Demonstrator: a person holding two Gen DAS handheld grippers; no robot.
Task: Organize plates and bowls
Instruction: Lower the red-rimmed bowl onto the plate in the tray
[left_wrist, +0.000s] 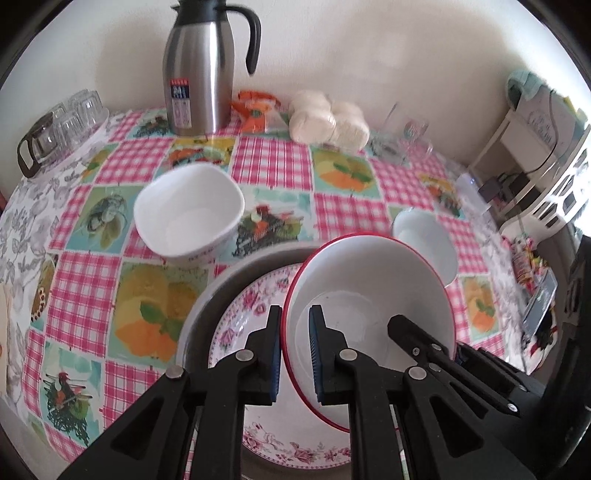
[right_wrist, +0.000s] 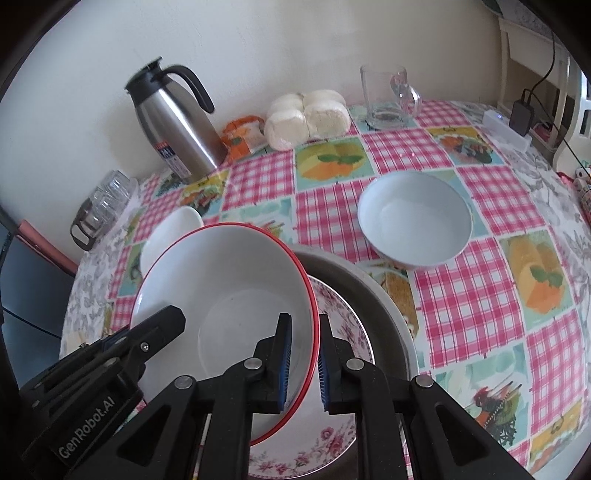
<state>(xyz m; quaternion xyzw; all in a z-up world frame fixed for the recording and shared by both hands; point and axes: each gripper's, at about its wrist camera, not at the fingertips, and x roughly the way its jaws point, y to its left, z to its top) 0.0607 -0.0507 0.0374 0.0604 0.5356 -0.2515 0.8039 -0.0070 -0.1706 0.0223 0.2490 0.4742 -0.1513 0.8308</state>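
A white bowl with a red rim (left_wrist: 369, 288) (right_wrist: 229, 288) hangs between both grippers above a floral plate (left_wrist: 255, 314) (right_wrist: 343, 332). My left gripper (left_wrist: 295, 354) is shut on the bowl's left wall, one blue pad inside, one outside. On the opposite wall my right gripper (right_wrist: 304, 362) is shut the same way. The floral plate lies inside a larger grey dish (left_wrist: 207, 295) (right_wrist: 384, 306). A squarish white bowl (left_wrist: 190, 208) (right_wrist: 170, 236) stands on the table to the left. A round pale bowl (left_wrist: 424, 243) (right_wrist: 415, 218) stands to the right.
A steel thermos jug (left_wrist: 201, 74) (right_wrist: 177, 118), an orange packet (left_wrist: 256, 107), wrapped white buns (left_wrist: 328, 118) (right_wrist: 306, 116) and a glass mug (right_wrist: 388, 96) line the wall. Upturned glasses (left_wrist: 62, 125) (right_wrist: 103, 203) sit far left. A power adapter (right_wrist: 521, 114) lies at the right edge.
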